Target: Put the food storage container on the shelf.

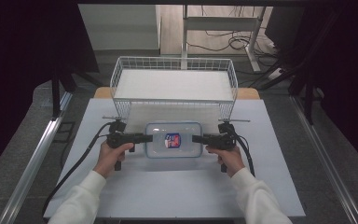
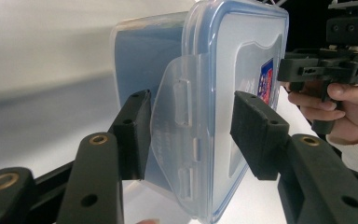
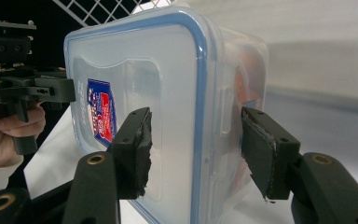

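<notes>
The lidded plastic container (image 1: 174, 140) lay at table centre, the wire basket (image 1: 174, 79) at 12 o'clock. Left gripper (image 1: 145, 138) and right gripper (image 1: 197, 138) straddled its short ends, jaws apart — apparently not yet clamped. Closing both evenly before lifting would have served best.

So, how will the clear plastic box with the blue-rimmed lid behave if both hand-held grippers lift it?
The plastic box looks rigid, so it should hardly flex. It seems empty, so probably light. Its smooth walls may slip; the left hand-held gripper straddles a hinged latch flap that could give.
</notes>
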The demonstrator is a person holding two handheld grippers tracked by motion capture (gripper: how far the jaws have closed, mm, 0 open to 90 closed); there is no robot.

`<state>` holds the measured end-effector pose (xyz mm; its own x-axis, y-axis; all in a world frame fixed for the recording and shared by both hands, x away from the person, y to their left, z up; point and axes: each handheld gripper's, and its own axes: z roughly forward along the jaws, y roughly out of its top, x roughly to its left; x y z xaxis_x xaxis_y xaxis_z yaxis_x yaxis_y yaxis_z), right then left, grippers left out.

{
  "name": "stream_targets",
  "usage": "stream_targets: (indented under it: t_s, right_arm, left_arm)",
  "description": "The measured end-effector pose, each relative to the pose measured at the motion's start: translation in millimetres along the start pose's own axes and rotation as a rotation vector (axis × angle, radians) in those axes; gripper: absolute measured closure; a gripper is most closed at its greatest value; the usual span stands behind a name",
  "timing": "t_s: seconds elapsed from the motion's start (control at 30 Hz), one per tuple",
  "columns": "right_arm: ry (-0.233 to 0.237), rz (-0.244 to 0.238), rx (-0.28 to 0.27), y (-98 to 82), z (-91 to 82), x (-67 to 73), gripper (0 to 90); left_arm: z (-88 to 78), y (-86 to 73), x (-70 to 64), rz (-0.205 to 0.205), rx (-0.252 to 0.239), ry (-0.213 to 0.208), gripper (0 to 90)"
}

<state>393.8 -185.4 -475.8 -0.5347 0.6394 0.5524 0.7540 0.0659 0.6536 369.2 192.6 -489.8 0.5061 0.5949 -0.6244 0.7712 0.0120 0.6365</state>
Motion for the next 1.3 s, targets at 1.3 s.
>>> stream_targets:
  t_s: [1.3]
  right_arm:
    - [-0.116, 0.041, -0.123, 10.1, 32.3, -16.6, 38.5]
  left_arm:
    - [29.8, 21.5, 37.7, -0.072, -0.084, 0.034, 44.1]
